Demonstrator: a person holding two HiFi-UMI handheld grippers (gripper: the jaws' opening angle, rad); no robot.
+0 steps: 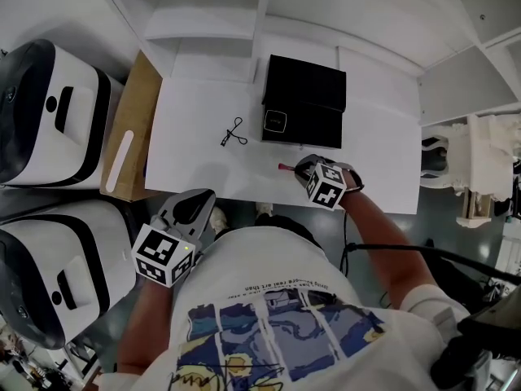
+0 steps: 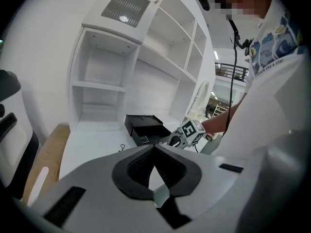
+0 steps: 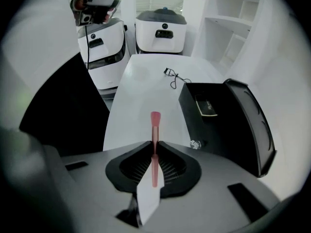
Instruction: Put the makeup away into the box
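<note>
A thin red makeup stick [image 3: 155, 123] juts out over the white table [image 1: 203, 165], and my right gripper [image 3: 155, 147] is shut on its lower part. In the head view this gripper [image 1: 303, 169] stands at the table's near edge with the stick [image 1: 285, 168] pointing left. Just beyond it lies the open black box [image 1: 305, 100], which holds a flat black compact [image 1: 275, 121]. A black eyelash curler [image 1: 234, 132] rests on the table left of the box. My left gripper [image 1: 199, 200] hovers off the table's near left corner, jaws meeting at the tips and holding nothing [image 2: 154, 148].
Two white and black machines [image 1: 49, 112] [image 1: 57, 267] stand at the left, with a brown board [image 1: 130, 129] leaning beside the table. White shelves [image 2: 112, 81] rise behind the table. The box's lid [image 3: 252, 120] stands open at its right.
</note>
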